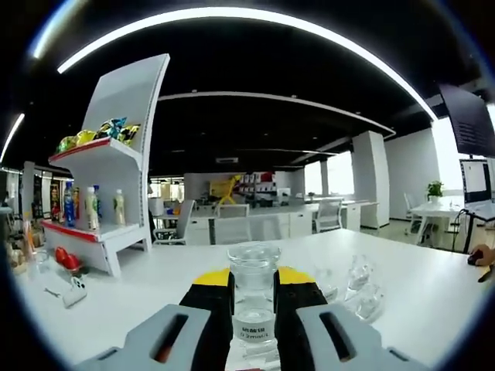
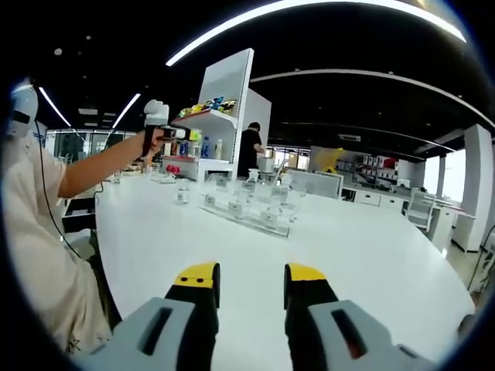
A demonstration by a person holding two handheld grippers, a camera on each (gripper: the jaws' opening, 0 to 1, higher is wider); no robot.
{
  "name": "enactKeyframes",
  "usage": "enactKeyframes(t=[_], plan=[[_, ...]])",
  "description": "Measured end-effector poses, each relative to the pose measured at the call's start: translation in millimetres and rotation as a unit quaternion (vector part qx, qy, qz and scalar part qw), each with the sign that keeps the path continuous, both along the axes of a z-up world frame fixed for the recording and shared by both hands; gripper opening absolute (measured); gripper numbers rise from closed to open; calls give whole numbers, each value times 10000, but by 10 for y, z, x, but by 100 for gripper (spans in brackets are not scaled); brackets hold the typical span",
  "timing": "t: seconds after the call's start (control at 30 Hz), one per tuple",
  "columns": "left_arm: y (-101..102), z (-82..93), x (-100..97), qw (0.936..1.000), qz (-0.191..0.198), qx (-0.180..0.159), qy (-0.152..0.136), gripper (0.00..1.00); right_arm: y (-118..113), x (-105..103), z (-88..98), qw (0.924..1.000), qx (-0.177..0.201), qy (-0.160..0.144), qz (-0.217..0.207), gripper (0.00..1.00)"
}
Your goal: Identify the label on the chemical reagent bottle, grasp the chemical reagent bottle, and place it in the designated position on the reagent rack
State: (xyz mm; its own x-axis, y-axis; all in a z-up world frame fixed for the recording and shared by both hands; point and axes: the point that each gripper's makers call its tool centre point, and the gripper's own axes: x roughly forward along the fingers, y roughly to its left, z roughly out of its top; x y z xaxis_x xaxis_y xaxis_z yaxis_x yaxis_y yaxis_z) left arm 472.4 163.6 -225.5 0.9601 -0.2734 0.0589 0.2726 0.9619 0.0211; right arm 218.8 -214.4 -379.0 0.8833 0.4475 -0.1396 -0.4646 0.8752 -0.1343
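A clear labelled bottle (image 1: 253, 297) stands clamped between the left gripper's (image 1: 253, 290) jaws on a white table (image 1: 402, 294). The right gripper (image 2: 248, 282) hangs open over the table, facing a clear rack (image 2: 247, 210). Behind: white shelves (image 1: 108, 178), dark ceiling.

The clear bottle (image 1: 254, 297) carries a small white label (image 1: 253, 331) with two lines of print. The print is too blurred to read. No other text is legible.
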Motion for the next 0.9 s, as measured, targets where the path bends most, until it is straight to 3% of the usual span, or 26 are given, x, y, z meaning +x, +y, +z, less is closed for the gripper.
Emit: enactKeyframes(t=[0.3, 0.9], plan=[[-51, 51, 170, 10000, 61, -22, -26, 20, 66, 56, -4, 10000, 23, 33, 66, 33], [-257, -23, 550, 9998, 143, -6, -126, 20, 45, 83, -71, 9999, 94, 122, 17, 32]])
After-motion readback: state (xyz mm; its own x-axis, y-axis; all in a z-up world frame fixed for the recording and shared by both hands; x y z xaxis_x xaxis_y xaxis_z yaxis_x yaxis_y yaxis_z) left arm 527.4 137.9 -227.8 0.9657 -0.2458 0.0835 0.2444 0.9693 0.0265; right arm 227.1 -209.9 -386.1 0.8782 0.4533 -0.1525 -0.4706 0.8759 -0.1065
